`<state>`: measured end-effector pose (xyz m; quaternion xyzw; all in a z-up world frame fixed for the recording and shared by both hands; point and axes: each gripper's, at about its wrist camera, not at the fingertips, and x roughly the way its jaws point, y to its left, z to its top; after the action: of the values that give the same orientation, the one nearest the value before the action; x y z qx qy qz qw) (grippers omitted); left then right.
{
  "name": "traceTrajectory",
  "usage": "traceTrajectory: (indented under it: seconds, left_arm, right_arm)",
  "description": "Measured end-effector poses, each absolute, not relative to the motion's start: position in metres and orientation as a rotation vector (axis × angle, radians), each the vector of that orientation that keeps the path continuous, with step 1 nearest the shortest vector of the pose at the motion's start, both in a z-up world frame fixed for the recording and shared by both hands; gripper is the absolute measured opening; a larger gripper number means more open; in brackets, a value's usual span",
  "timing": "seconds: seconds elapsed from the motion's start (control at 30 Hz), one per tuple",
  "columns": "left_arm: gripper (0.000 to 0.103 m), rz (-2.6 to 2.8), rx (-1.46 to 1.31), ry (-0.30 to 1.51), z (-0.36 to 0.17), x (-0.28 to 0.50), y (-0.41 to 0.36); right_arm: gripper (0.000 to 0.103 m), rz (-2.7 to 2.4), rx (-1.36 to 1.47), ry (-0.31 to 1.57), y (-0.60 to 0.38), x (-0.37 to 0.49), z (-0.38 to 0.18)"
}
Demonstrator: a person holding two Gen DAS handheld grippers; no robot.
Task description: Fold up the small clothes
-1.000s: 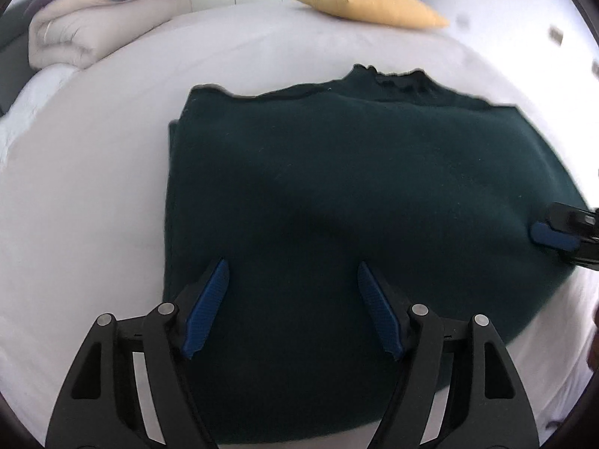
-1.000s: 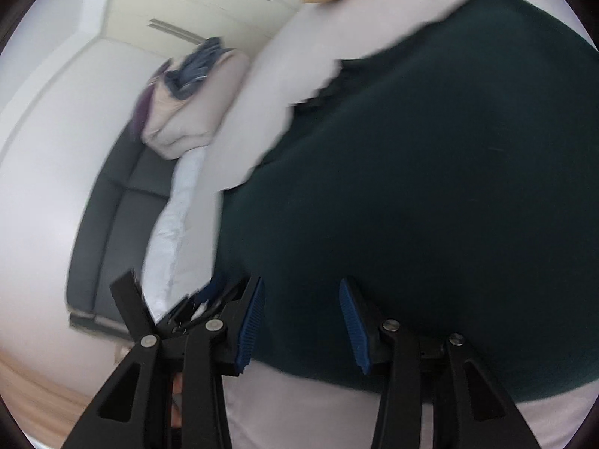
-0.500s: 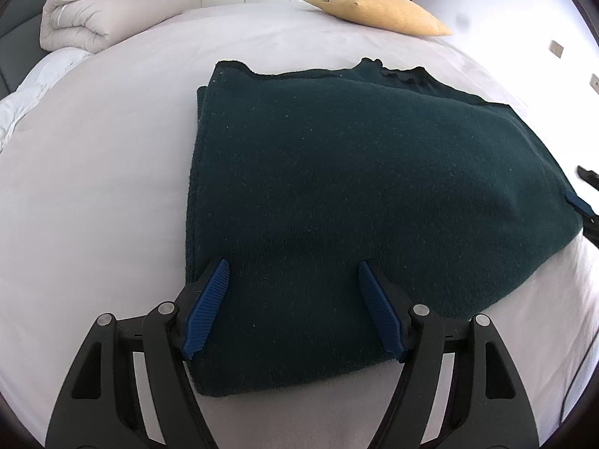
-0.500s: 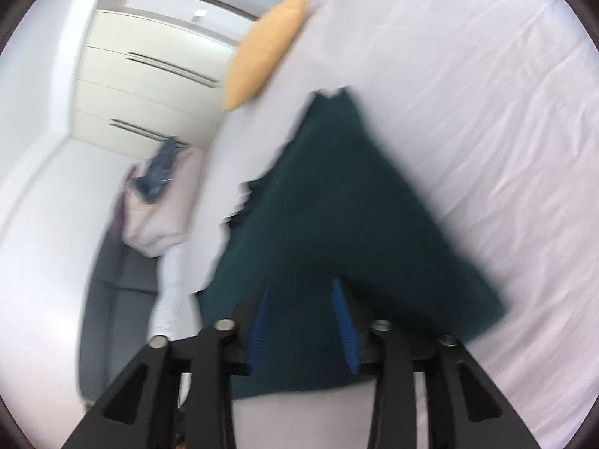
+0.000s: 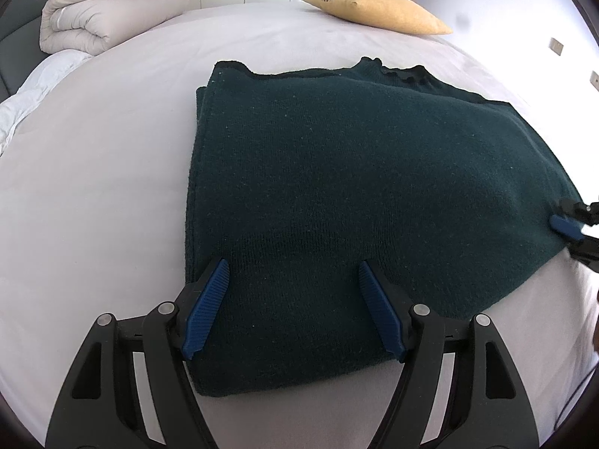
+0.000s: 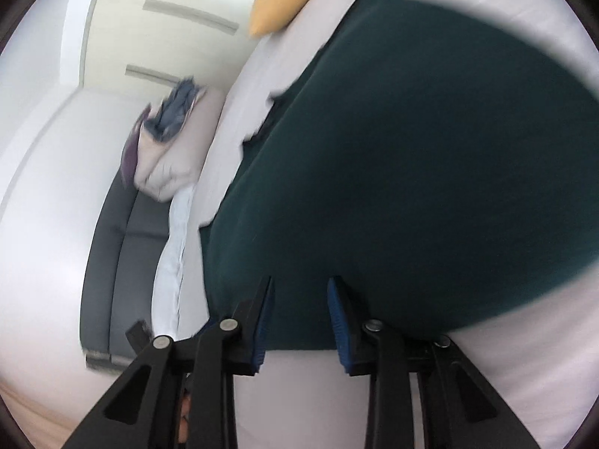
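Note:
A dark green knitted sweater (image 5: 355, 194) lies folded flat on the white bed, neck ruffle at the far edge; it fills the right wrist view too (image 6: 430, 172), blurred. My left gripper (image 5: 294, 275) is open, hovering over the sweater's near left corner, its blue pads on either side of the cloth. My right gripper (image 6: 299, 292) is open at the sweater's right edge, jaws partly apart around the hem. It shows at the far right of the left wrist view (image 5: 569, 224).
The white bed sheet (image 5: 97, 172) surrounds the sweater. A yellow pillow (image 5: 374, 9) lies at the far side. A rolled beige duvet with blue clothes (image 5: 108, 15) sits at the far left, by a dark sofa (image 6: 116, 262). White wardrobes stand behind.
The right gripper swung away and came back to the sweater's right edge, its jaws a little narrower. The left gripper pulled back slightly, staying open over the near left corner.

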<state>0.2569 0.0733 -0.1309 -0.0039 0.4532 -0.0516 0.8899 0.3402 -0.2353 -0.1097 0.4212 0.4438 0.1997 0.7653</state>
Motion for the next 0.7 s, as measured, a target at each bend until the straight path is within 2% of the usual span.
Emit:
traceTrajectory:
  seconds: [0.2,0.37,0.57,0.7]
  left_arm:
    - [0.072,-0.116,-0.022,0.937,-0.130,0.257,0.076]
    - [0.072,-0.124,-0.034,0.937,-0.129,0.256,0.079]
    - [0.071,-0.139,-0.115,0.941,-0.115,0.245,0.090]
    - [0.071,-0.161,-0.235,0.866,-0.080,0.249,0.104]
  right_arm:
    - [0.035,0.190,0.985,0.860,-0.317,0.314,-0.102]
    - [0.048,0.131,0.962,0.820,-0.329,0.289,-0.084]
    - [0.049,0.270,0.905,0.839,-0.280,0.290,-0.063]
    - [0.049,0.405,0.842,0.867,-0.228,0.311,-0.054]
